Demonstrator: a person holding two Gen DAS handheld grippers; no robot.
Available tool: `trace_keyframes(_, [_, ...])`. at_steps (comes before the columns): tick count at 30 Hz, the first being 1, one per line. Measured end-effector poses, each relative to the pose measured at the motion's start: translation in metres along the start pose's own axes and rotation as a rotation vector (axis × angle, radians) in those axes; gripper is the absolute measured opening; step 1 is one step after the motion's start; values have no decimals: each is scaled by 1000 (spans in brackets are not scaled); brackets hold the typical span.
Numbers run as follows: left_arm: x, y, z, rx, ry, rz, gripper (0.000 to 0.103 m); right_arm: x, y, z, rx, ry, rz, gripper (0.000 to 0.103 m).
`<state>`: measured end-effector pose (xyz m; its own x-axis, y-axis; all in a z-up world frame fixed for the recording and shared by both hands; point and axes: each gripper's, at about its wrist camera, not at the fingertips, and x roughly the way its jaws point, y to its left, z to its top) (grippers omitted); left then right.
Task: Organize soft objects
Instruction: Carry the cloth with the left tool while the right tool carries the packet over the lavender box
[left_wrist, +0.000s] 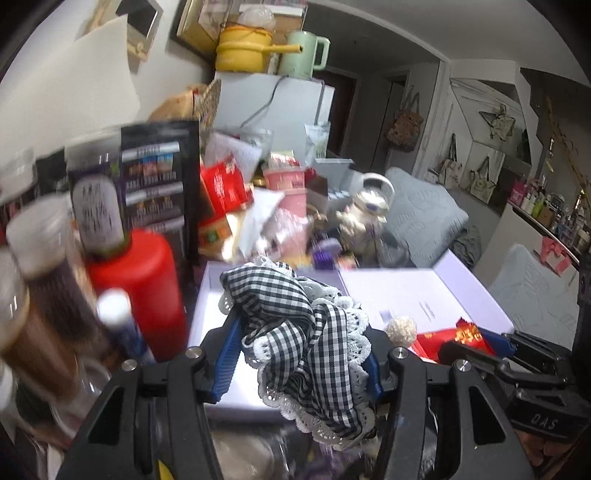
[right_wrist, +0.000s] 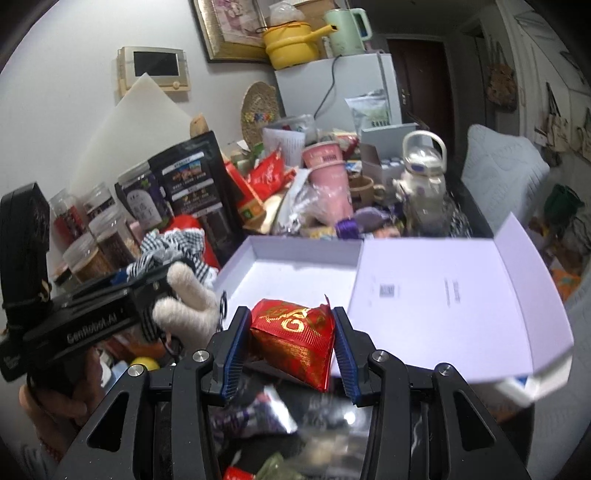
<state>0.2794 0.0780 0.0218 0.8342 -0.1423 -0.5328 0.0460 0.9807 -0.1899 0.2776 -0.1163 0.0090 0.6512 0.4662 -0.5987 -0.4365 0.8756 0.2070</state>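
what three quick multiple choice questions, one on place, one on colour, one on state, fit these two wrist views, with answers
1. Where is the checked cloth?
A. between the left tool's fingers
B. flat in the box
C. on the fridge

2. What colour is the packet in the right tool?
A. green
B. red with gold print
C. plain white

3. What state is the white box in?
A. taped shut
B. crushed
C. open, lid folded back

Answers: 1 A, the left tool clamps the cloth between its blue pads. 2 B, red foil sits in the right tool. 3 C, the tray's inside shows.
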Motion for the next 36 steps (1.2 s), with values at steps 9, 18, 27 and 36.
trace_keyframes(9, [30,8,43,1,-55,12,54,23,-3,41,-36,-46,1,43])
trace_keyframes(18, [68,13,64,35,-69,61,54,65,-12,75,-36,-65,-2,43])
trace_keyframes(27, [115,25,60,70,-3,162,54,103,-16,89,-28,-56,1,43])
trace_keyframes(36, [162,26,40,82,139,177,55,147,-31,75,1,56,-58,43])
